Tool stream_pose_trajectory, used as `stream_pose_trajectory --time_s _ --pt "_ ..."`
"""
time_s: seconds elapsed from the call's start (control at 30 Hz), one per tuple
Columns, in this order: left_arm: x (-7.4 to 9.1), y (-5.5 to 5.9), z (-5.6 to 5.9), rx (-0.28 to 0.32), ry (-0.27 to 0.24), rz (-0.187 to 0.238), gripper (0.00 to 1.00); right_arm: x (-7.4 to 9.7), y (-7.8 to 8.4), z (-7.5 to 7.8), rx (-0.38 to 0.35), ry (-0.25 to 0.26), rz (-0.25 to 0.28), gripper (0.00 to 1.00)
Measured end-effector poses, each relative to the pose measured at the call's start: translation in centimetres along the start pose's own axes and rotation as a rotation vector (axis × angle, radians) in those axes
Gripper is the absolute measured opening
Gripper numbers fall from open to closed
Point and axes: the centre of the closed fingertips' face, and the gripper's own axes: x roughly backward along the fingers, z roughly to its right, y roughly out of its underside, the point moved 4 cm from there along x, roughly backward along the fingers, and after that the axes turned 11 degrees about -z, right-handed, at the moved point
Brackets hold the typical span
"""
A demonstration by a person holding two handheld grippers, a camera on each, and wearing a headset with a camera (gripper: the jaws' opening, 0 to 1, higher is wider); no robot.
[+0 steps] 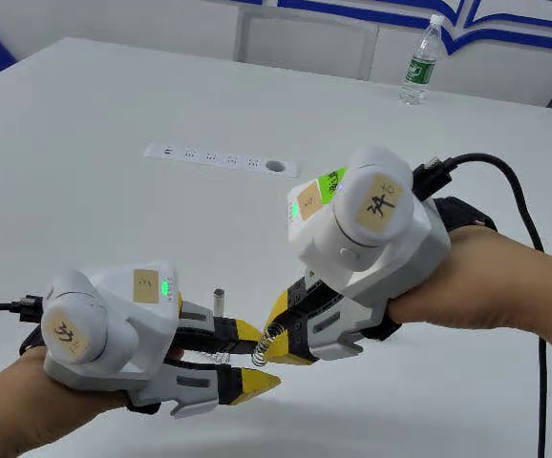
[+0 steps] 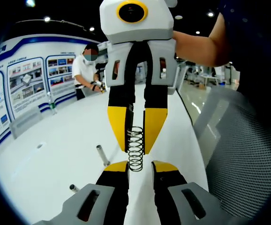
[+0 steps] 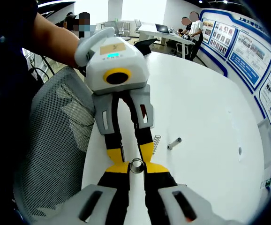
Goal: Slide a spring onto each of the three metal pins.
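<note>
Right gripper (image 3: pixel 137 168) was pinching a coiled silver metal spring (image 2: pixel 135 145) at its tips, left gripper (image 1: pixel 263 358) gaping open just opposite.

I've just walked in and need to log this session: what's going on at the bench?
A person holds a gripper in each hand. The right gripper grips a spring between its jaws, and the open left gripper has its tips either side of the spring's end. A bare metal pin stands on the table close by; another spring lies loose there.
</note>
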Motion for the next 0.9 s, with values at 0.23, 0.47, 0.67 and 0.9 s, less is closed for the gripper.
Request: stream_pose_trajectory --time_s 0.23,0.47,0.67,0.9 --pt "1.2 0.9 -0.7 0.035 -0.033 0.002 0.25 0.8 1.0 1.2 -0.029 0.024 -0.014 0.12" --pt "2.8 1.9 -1.7 0.091 -0.09 0.016 0.29 2.1 2.2 3.1 -0.076 0.069 -0.021 0.12" --pt "3.9 2.8 -2.2 0.136 -0.134 0.017 0.35 2.9 2.9 4.5 -0.102 0.095 -0.029 0.12" --pt "4.8 3.8 -2.6 0.188 -0.179 0.016 0.42 2.9 3.6 5.8 -0.12 0.117 -0.055 0.12"
